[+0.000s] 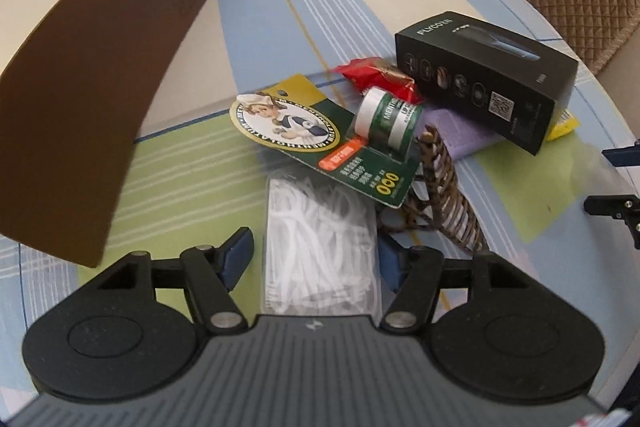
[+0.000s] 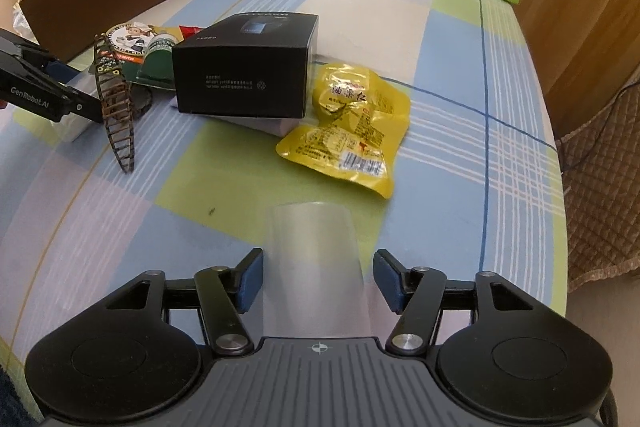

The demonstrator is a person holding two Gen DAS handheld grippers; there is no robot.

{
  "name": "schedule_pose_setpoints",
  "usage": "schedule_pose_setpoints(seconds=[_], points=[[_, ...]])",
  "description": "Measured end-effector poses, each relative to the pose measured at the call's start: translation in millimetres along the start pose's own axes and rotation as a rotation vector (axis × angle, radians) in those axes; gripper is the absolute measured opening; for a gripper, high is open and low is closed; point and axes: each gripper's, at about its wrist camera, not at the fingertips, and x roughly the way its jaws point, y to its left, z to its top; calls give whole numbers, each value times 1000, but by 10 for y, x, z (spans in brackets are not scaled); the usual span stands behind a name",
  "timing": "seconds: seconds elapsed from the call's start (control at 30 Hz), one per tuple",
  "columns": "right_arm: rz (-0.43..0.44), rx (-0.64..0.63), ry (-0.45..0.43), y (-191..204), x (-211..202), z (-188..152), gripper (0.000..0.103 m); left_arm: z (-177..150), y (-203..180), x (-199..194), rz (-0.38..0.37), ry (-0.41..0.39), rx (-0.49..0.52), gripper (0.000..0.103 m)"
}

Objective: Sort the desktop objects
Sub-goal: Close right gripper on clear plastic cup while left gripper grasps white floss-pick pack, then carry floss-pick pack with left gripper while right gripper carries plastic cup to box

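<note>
Each gripper (image 2: pixel 318 279) is black with blue pads (image 2: pixel 250 281), silver pivot screws and a ribbed grey body

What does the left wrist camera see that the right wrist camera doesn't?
Only the left wrist view shows the clear box of white floss picks between the left tongs. Only the right wrist view shows the yellow snack bag and the clear plastic cup between the right tongs, pads not touching it. Both show the black rectangular box, the green ointment card and the brown woven strap.
</note>
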Motion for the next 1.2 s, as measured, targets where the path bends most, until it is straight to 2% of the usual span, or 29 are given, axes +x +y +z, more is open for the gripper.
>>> schedule_pose_setpoints(seconds=[0.03,0.13,0.23,0.4,0.5,0.67,0.93,1.2], points=[[4,-1,0,2,9,4,57,-13,-1,-7,3,-4,-1,53],[25,-9,0,13,16,-10,50,-95,15,-56,15,-3,-15,53],[30,-33,5,57,-4,-35,49,-237,33,-147,33,9,-36,53],[83,-45,31,111,-56,-59,49,-496,58,-328,38,35,-126,52],[128,-51,23,163,-141,-17,49,-582,38,-463,37,21,-168,52],[201,-66,-30,266,-346,182,49,-568,16,-763,45,-51,-199,52],[300,-130,-146,479,-610,727,49,-341,169,-1284,86,-190,-242,52],[382,-240,-220,817,-665,1285,49,-131,436,-1617,139,-268,-281,52]])
